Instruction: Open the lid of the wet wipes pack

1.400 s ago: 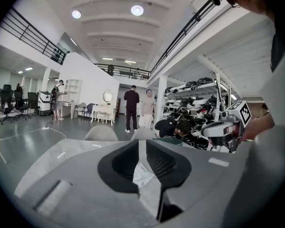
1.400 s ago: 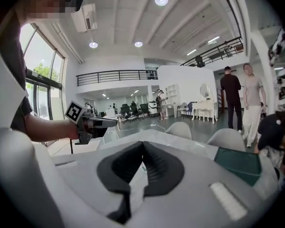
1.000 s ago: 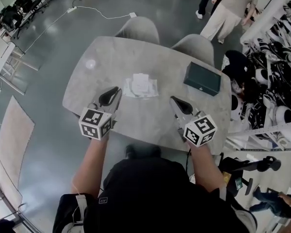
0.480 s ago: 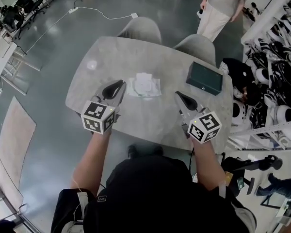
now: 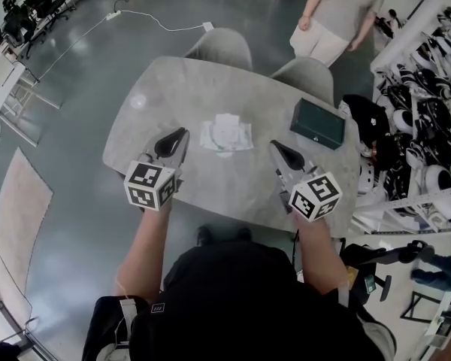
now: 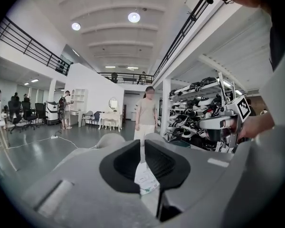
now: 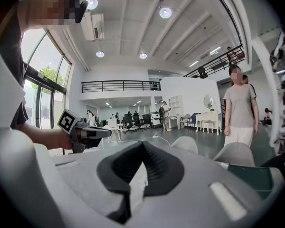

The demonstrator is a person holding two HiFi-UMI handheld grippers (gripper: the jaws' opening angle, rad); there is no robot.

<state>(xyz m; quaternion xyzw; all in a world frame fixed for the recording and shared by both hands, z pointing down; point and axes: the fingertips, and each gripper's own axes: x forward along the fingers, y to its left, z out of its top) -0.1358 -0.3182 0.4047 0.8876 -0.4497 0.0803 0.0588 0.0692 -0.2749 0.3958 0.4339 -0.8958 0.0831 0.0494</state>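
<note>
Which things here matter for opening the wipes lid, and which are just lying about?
For the job: white flat wet wipes pack, lying on the grey rounded table.
Just lying about: dark green rectangular box; grey rounded chair; second grey chair.

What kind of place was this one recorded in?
Probably a large open lab or workshop hall, not a home: a polished grey floor, shelving racks packed with black-and-white gear, a railed mezzanine, and desks with office chairs in the distance.
</note>
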